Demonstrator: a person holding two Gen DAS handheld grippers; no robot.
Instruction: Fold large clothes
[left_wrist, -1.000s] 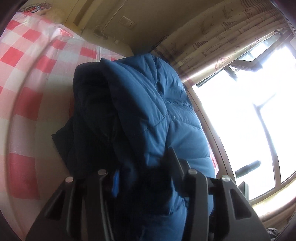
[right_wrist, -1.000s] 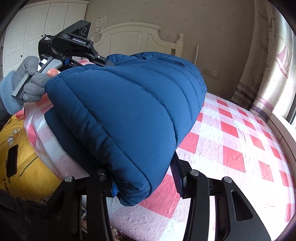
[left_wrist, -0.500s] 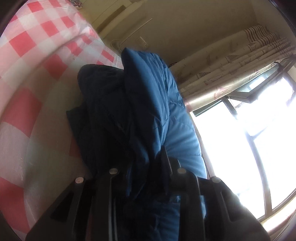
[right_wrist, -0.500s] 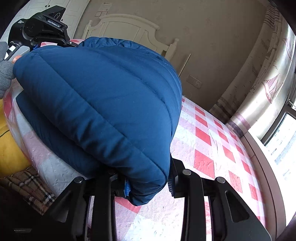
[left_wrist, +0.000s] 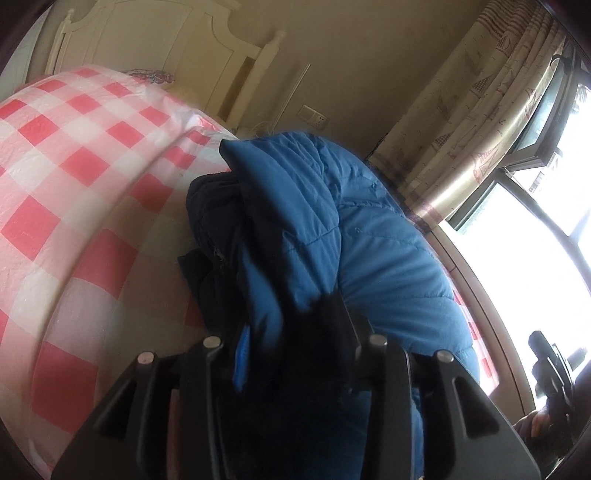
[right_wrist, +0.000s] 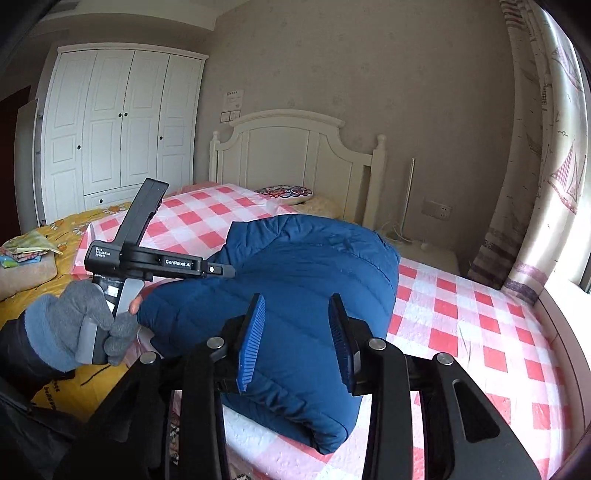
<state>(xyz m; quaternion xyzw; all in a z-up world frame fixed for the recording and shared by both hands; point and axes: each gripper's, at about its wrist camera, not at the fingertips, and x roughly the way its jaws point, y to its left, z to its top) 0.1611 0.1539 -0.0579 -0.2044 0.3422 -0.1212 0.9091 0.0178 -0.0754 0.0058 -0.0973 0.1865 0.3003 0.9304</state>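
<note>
A dark blue puffer jacket (right_wrist: 303, 266) lies bunched and folded over on the red-and-white checked bed cover (right_wrist: 480, 314). My right gripper (right_wrist: 295, 332) hangs open just above its near edge, and its blue pads (right_wrist: 253, 339) hold nothing. In the right wrist view my left gripper (right_wrist: 221, 270) reaches in from the left, held by a gloved hand (right_wrist: 74, 325), its tip at the jacket's left side. In the left wrist view the left gripper (left_wrist: 295, 350) is shut on a fold of the jacket (left_wrist: 388, 266), which hides most of its fingers.
A white headboard (right_wrist: 295, 147) and a patterned pillow (right_wrist: 284, 192) stand at the far end of the bed. A white wardrobe (right_wrist: 118, 129) and yellow bedding (right_wrist: 74, 221) are on the left. Curtains (right_wrist: 546, 166) and a bright window (left_wrist: 535, 240) run along the right.
My right gripper has let go of the jacket's edge, opened and drawn back. The jacket has come down onto the bed. The left gripper keeps its hold.
</note>
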